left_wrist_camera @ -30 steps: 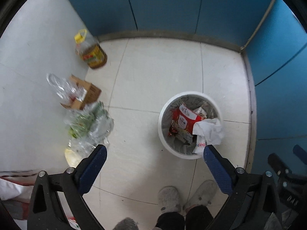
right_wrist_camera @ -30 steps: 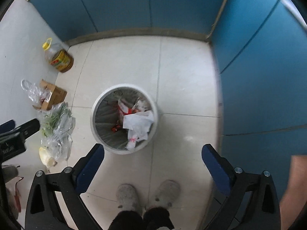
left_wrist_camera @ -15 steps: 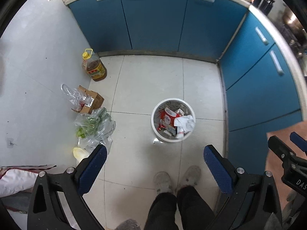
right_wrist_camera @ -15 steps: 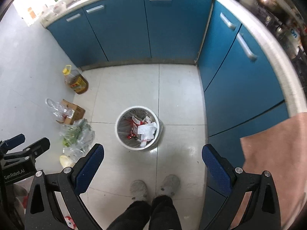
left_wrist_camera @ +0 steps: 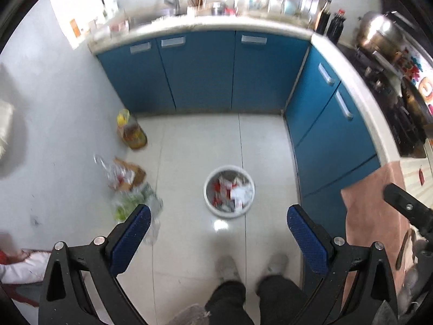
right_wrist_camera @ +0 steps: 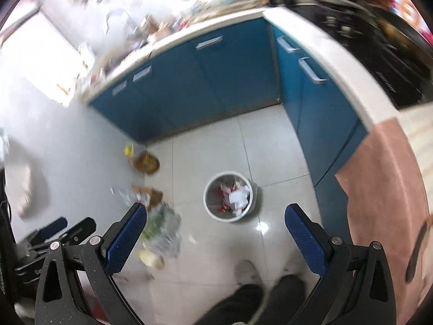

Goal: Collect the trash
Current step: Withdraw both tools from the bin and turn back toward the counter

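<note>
Both grippers (left_wrist_camera: 218, 220) (right_wrist_camera: 215, 219) wide – above bin (left_wrist_camera: 229, 191).

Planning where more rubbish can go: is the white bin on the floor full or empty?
Partly full: the white bin stands upright with red wrappers and crumpled white paper inside.

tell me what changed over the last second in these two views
Both grippers rose away from the trash bin: it filled much of each view a second ago and is now small on the floor, with the counter and blue cabinets in sight. The left gripper and right gripper stayed open and empty. Bin, oil bottle and bags kept their places.
</note>
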